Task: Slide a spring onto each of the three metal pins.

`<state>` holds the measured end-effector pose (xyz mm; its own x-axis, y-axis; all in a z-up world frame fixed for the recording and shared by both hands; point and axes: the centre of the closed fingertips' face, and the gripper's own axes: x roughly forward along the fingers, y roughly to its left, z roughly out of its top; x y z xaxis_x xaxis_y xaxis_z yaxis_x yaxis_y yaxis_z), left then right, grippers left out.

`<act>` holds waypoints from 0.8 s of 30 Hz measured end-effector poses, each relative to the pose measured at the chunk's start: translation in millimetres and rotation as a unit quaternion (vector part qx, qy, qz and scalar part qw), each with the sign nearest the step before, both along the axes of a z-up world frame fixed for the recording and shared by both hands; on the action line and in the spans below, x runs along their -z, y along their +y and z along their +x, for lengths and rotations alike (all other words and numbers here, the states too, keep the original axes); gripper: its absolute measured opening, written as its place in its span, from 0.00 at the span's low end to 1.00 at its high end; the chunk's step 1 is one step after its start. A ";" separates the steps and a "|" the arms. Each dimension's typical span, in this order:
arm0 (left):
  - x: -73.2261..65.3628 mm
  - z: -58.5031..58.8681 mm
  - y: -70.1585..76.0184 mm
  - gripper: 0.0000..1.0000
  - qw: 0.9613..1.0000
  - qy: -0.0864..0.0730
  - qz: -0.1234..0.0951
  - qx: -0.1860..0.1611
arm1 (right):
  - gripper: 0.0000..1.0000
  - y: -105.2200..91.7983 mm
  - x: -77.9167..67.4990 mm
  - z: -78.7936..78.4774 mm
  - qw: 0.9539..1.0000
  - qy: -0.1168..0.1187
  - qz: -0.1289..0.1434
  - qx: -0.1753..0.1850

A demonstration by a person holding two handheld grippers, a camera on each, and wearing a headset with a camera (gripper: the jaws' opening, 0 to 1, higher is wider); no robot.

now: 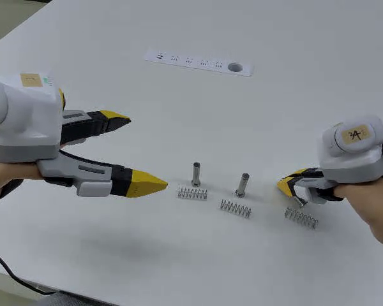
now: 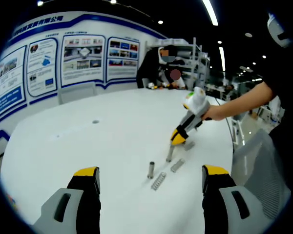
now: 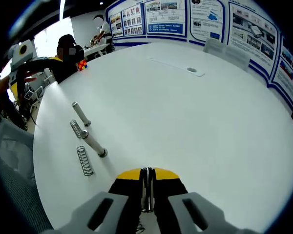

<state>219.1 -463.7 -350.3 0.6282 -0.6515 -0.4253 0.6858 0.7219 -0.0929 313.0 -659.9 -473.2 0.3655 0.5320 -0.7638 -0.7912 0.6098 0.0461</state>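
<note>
Here, left gripper hovering level, jaws wide, right gripper low, jaws clamping a pin.

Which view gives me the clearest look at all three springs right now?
The head view. The left spring, middle spring and right spring all lie flat on the table, each coil clear. The left gripper view shows them small and distant; the right gripper view catches two beside the pins.

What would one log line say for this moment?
left tongs: open | right tongs: shut on silver metal pin | two other pins: upright | three coiled wire springs: lying loose
</note>
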 end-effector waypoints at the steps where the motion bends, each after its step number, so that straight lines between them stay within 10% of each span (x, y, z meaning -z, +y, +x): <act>1: -0.5 -0.5 -0.4 0.88 1.000 -0.001 0.000 0.000 | 0.09 -0.9 -1.7 -0.2 1.000 -0.002 0.002 0.002; 24: -16.2 -2.0 -2.4 0.88 1.000 -0.019 0.004 -0.008 | 0.09 -3.3 -21.6 -13.8 0.999 -0.036 0.033 -0.014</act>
<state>217.1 -466.1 -334.1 0.6535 -0.6384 -0.4066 0.6776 0.7329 -0.0616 299.3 -663.2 -451.6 0.4024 0.5913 -0.6989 -0.8102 0.5854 0.0289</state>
